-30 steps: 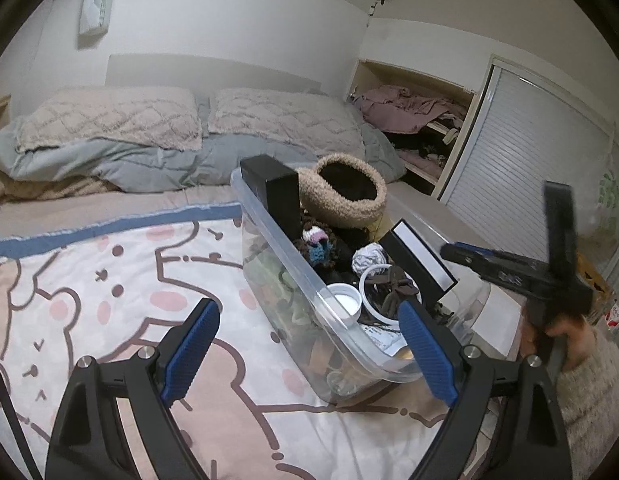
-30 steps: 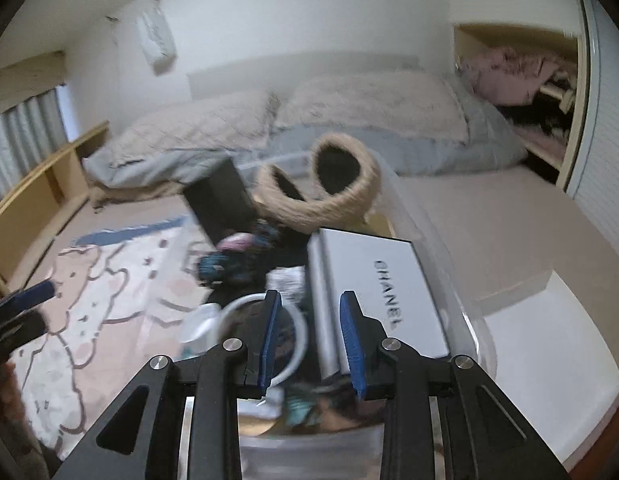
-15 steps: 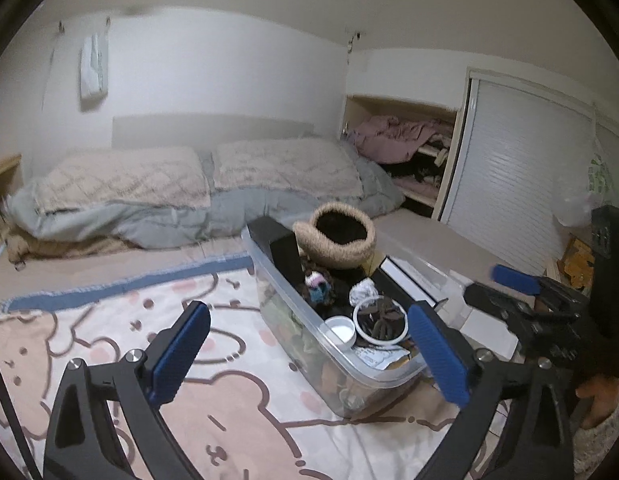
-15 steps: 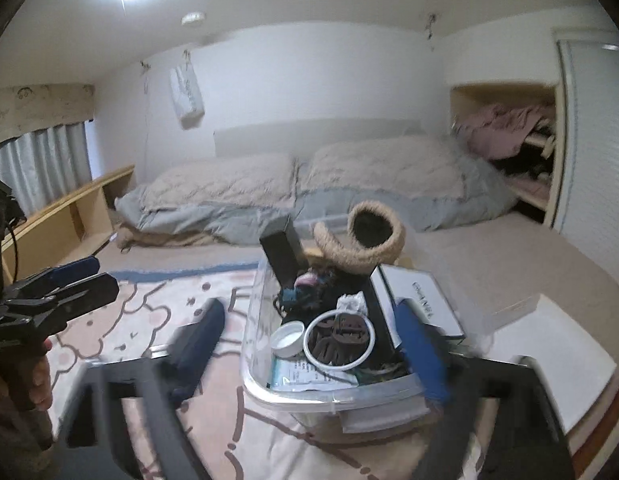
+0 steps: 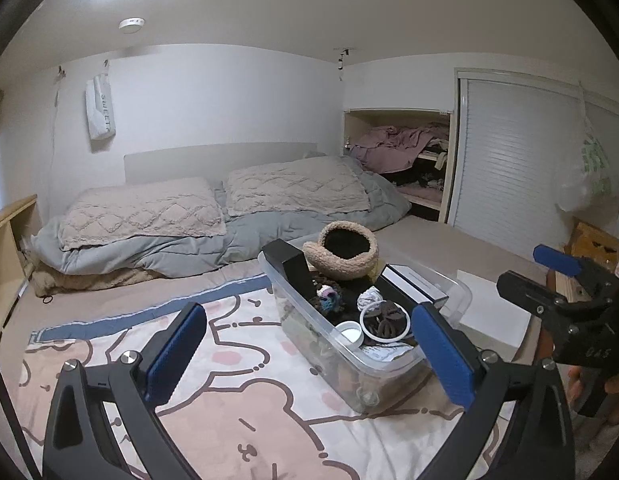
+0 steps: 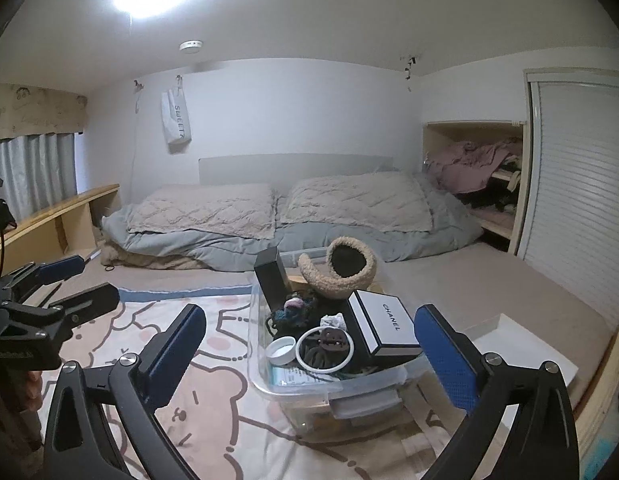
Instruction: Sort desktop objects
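Observation:
A clear plastic bin [image 5: 389, 364] [image 6: 269, 384] stands on the bed, full of small things: a fuzzy beige hat [image 5: 343, 250] [image 6: 347, 268], a black box [image 5: 291, 264] [image 6: 269, 270], a white Chanel box [image 6: 385, 326], a white ring holding brown hair clips [image 5: 385, 318] [image 6: 325, 346], and a small white lid [image 5: 351, 332] [image 6: 281, 350]. My left gripper [image 5: 309, 360] is open and empty, held back from the bin. My right gripper [image 6: 309, 360] is open and empty, also back from the bin. Each gripper shows in the other's view [image 5: 557, 292] [image 6: 53, 296].
A pink bear blanket [image 5: 229, 400] [image 6: 189, 360] covers the bed around the bin. A white tray [image 6: 521, 356] [image 5: 493, 312] lies to the bin's right near the bed edge. Pillows [image 5: 141, 212] and a grey duvet lie at the back. A closet shelf [image 6: 477, 168] is at the far right.
Both grippers pulled back and up from the bin. The right gripper, nearly shut one second ago over the bin, opened wide.

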The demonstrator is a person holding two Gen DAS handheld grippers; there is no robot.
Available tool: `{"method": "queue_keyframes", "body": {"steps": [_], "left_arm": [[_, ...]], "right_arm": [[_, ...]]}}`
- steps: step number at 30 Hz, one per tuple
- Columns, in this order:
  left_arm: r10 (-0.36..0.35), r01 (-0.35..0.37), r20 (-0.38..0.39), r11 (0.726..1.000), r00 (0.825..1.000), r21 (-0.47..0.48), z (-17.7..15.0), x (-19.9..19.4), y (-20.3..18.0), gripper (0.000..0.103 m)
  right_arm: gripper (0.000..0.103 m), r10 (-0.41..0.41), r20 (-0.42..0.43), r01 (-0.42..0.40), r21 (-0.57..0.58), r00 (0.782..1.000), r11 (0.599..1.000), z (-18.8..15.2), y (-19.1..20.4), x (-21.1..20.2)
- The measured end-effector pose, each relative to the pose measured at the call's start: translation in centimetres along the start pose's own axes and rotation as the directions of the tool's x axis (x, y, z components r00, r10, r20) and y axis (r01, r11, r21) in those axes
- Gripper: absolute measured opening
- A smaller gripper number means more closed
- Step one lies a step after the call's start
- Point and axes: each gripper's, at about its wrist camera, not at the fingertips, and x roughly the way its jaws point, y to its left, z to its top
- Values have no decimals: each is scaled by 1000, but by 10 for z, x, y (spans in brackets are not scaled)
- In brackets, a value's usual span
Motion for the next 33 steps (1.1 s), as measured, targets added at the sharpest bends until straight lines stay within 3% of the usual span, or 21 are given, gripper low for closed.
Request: {"method": "queue_keyframes", "body": {"steps": [13, 33], "left_arm": [[-7, 7, 23, 1000, 1000, -7, -2, -20, 1, 103], [-7, 7, 19, 1000, 1000, 3, -4, -26, 0, 103]], "right_arm": [[103, -49, -2, 49, -17, 999, 999, -4, 12, -26], [103, -65, -25, 65, -8, 998, 998, -10, 9, -32]]}}
